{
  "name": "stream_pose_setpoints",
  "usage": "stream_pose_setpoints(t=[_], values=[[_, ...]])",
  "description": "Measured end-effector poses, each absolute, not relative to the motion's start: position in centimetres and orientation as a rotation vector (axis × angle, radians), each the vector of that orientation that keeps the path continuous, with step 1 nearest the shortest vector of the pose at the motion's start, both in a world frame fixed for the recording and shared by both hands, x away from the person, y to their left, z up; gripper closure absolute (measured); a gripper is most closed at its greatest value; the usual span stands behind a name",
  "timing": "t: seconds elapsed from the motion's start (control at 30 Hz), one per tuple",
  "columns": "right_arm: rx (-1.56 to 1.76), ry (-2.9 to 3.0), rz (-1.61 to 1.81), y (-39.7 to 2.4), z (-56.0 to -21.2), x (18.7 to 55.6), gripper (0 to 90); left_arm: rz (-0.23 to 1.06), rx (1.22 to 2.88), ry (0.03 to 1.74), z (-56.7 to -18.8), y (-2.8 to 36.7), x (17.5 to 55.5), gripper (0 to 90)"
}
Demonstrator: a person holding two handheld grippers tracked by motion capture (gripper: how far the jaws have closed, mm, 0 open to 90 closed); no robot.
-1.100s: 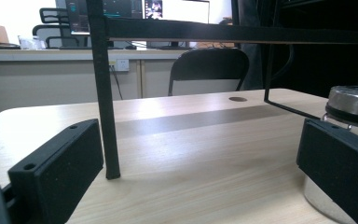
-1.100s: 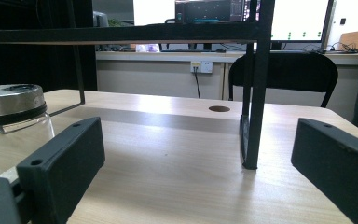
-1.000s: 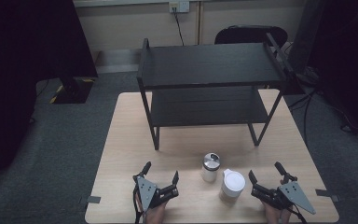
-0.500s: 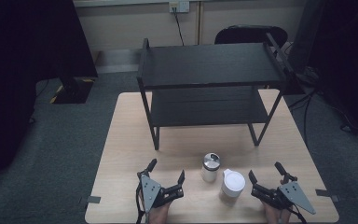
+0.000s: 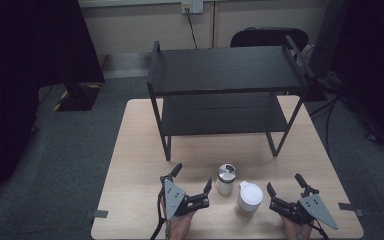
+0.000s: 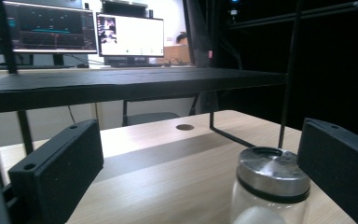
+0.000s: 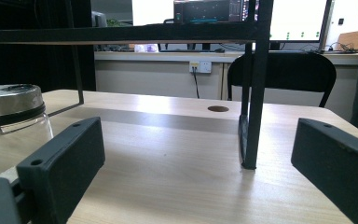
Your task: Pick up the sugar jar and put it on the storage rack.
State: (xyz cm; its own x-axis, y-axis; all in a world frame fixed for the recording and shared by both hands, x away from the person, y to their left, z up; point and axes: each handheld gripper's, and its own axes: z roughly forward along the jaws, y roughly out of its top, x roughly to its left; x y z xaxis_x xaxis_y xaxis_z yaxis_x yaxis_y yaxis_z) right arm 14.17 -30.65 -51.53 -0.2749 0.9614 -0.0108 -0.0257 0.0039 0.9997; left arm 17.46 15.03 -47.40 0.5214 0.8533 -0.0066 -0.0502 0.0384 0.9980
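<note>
A small glass jar with a metal lid [image 5: 225, 178] stands near the table's front edge, and a white lidded container [image 5: 250, 197] stands close by on its right. My left gripper [image 5: 192, 178] is open just left of the jar, its jaws angled toward it. In the left gripper view the jar [image 6: 271, 187] sits low and close to the right jaw of my left gripper [image 6: 200, 144], untouched. My right gripper [image 5: 286, 185] rests open to the right of the white container. In the right gripper view the jar [image 7: 12, 120] shows at the left, beyond my right gripper [image 7: 198, 154], whose jaws hold nothing.
A black two-tier rack [image 5: 225, 70] takes up the back half of the wooden table [image 5: 140, 150]. One of its legs [image 7: 251, 116] stands ahead of the right gripper. A black chair [image 5: 268, 37] is behind the table. Bare tabletop lies left of the left gripper.
My left gripper has slid right and a little forward, bringing its jaws closer to the glass jar. The right gripper and both containers have stayed put.
</note>
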Motion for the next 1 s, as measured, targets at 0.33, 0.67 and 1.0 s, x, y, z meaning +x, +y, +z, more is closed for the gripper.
stream_pose_setpoints(t=[0.33,0.67,1.0], values=[[1.040,1.395,1.417,-30.7,-51.5,14.2,1.6,0.755,1.379,0.739,-47.1,13.8,18.2,1.0],[1.038,1.397,1.419,-30.7,-51.5,14.2,1.5,0.703,1.415,0.733,-47.2,12.8,19.5,4.7],[1.039,1.396,1.418,-30.7,-51.5,14.2,1.5,0.671,1.460,0.722,-47.5,11.2,20.7,9.9]])
